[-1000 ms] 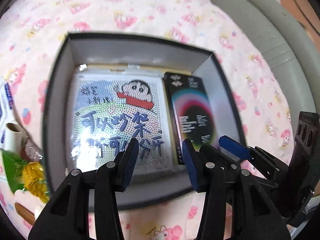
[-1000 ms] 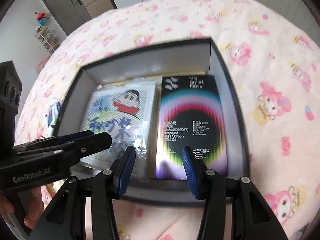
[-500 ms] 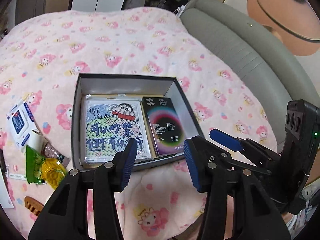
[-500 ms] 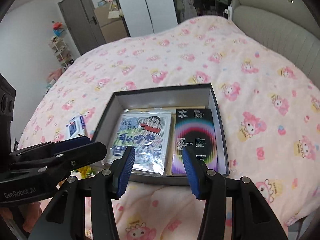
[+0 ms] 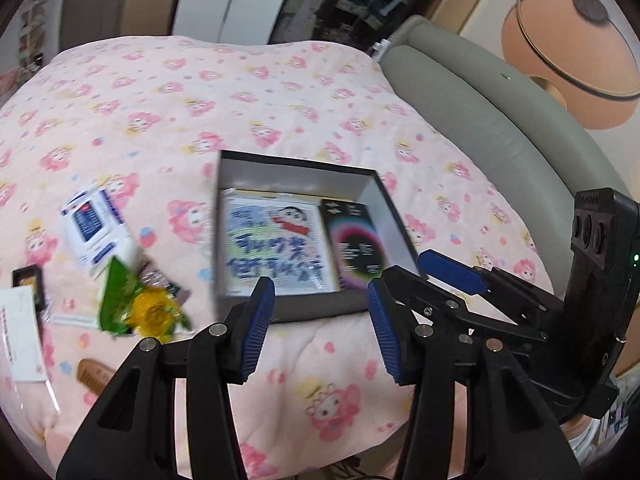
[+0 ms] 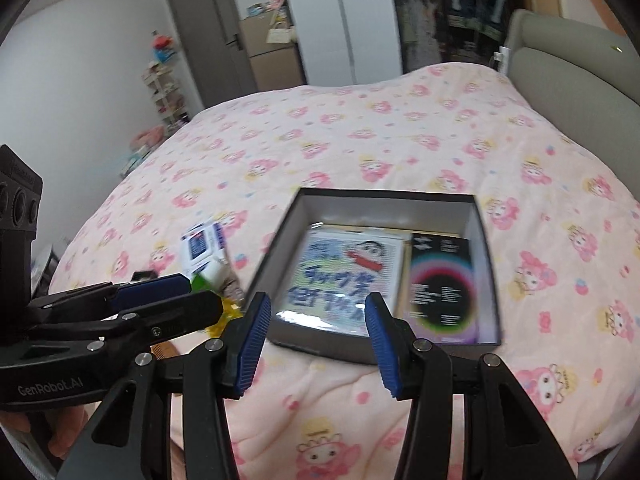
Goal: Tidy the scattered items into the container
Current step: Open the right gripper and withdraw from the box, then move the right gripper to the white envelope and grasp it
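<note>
A dark open box (image 5: pixel 308 310) (image 6: pixel 384 196) lies on the pink bed. Inside lie a cartoon-print packet (image 5: pixel 276 252) (image 6: pixel 344 276) and a black screen-protector pack (image 5: pixel 354 252) (image 6: pixel 440 284). Left of the box lie a white-blue tissue pack (image 5: pixel 94 228) (image 6: pixel 200 246), a green-yellow snack bag (image 5: pixel 138 306), a wooden comb (image 5: pixel 94 374), a white card (image 5: pixel 20 340) and a small dark box (image 5: pixel 28 282). My left gripper (image 5: pixel 318 326) is open and empty, held above the bed before the box. My right gripper (image 6: pixel 316 340) is open and empty beside it.
A grey padded headboard (image 5: pixel 500 112) runs along the bed's right side. The pink blanket (image 6: pixel 360 136) stretches far beyond the box. A door and shelves (image 6: pixel 168 80) stand at the far wall. The right gripper shows in the left wrist view (image 5: pixel 456 274).
Both grippers have pulled back and up from just over the box, still open. The box now looks smaller and the loose items on its left have come into view.
</note>
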### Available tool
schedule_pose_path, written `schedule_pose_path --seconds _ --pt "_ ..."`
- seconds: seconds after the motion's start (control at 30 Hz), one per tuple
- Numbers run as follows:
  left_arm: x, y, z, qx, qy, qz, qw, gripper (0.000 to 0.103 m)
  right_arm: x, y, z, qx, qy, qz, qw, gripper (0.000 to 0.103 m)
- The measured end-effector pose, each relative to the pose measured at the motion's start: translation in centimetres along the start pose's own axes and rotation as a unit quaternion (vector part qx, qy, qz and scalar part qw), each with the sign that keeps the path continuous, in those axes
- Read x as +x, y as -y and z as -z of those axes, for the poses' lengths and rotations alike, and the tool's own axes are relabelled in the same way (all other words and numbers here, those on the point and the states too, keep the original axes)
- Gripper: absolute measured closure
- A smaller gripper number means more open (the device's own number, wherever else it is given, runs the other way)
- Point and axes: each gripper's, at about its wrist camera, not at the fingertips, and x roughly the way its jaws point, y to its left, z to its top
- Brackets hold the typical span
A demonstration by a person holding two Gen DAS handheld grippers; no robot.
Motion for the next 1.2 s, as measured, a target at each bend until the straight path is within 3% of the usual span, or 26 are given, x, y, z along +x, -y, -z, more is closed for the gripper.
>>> schedule_pose_path --seconds 0.37,0.6,0.8,1.03,1.2 --pt "-2.6 -6.6 3.4 -0.051 0.009 -0.045 0.9977 0.054 3.2 -6.6 1.3 -0.046 -0.037 -0.053 0.997 0.059" --pt "-4.9 -13.1 6.2 -0.117 0.017 -0.08 0.9898 0.054 6.9 -12.5 1.8 -0.101 -0.076 -0.093 0.988 0.059" --pt "-6.3 -19.1 8.6 -0.179 0.023 -0.11 0.9774 0.054 10.7 -18.1 2.4 -0.146 -0.111 -0.127 0.975 0.059" --pt "-6.5 -26.1 11.9 -0.245 0.008 -0.161 0.956 0.054 15.0 -23.2 3.7 -0.179 -0.161 -0.164 0.957 0.059" --pt "-6.8 -31.0 14.4 -0.297 0.014 -0.162 0.9411 0.054 19.2 -25.6 4.9 -0.185 -0.205 -0.161 0.948 0.059"
